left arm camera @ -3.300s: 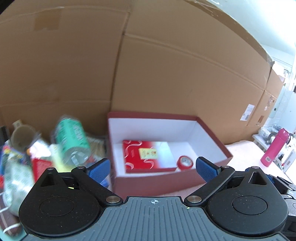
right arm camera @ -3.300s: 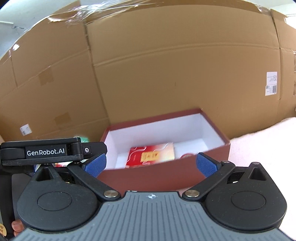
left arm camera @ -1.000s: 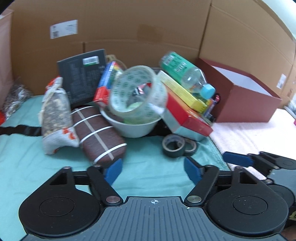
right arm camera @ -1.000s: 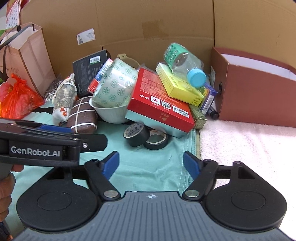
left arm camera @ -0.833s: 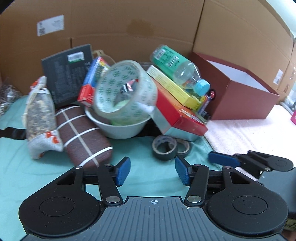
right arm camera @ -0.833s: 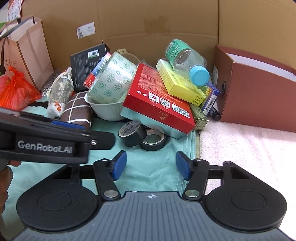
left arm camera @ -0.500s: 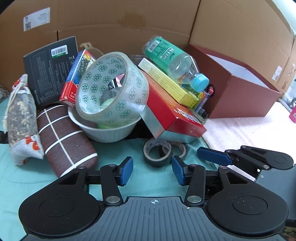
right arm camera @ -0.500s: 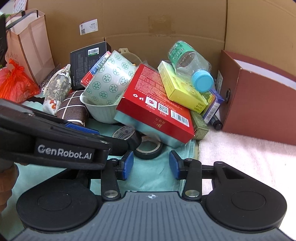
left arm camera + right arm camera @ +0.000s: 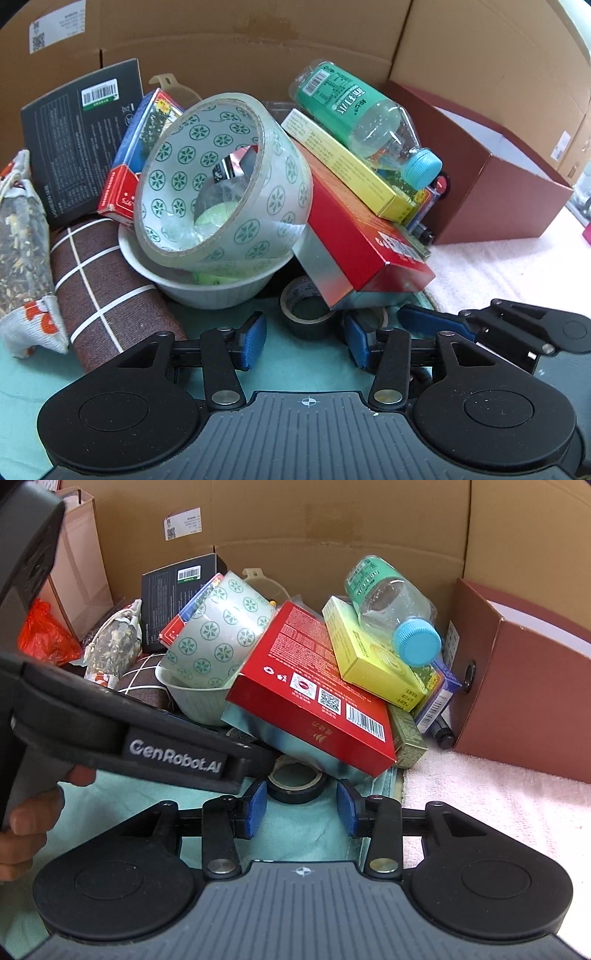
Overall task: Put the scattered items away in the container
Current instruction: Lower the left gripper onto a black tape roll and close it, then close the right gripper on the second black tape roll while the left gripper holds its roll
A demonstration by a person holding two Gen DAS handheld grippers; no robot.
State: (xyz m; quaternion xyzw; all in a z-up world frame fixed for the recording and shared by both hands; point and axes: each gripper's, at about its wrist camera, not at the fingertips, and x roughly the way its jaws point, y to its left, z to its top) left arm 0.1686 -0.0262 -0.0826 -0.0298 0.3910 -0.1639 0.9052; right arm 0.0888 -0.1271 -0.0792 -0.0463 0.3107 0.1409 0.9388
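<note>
a: so, which roll goes first?

b: each tool has one lined up. the left gripper (image 9: 303, 341) is partly open and empty, with the upright black tape roll (image 9: 306, 314) just ahead of its blue pads (image 9: 253, 339). the right gripper (image 9: 301, 810) is also partly open and empty, pointed at the flat black roll (image 9: 295, 781) lying on the teal cloth (image 9: 147, 827).

a: are the pads touching the rolls?

b: no, both rolls sit just beyond the tips, not between them.

a: what makes the grab tricky?

b: both rolls are tucked under the overhanging corner of the red box (image 9: 314, 694), which props up the yellow box (image 9: 369, 661) and the bottle (image 9: 362, 118). my guess is a bump there could slide the whole stack. come in low along the cloth, straddle the roll across its width, close firmly, then draw it back toward you before lifting.

a: and the two tools?

b: they are crowded close together, so i would move one at a time.

a: where does it all go?

b: into the dark red box (image 9: 498, 184) standing open at the right, on the white towel (image 9: 498, 812).
</note>
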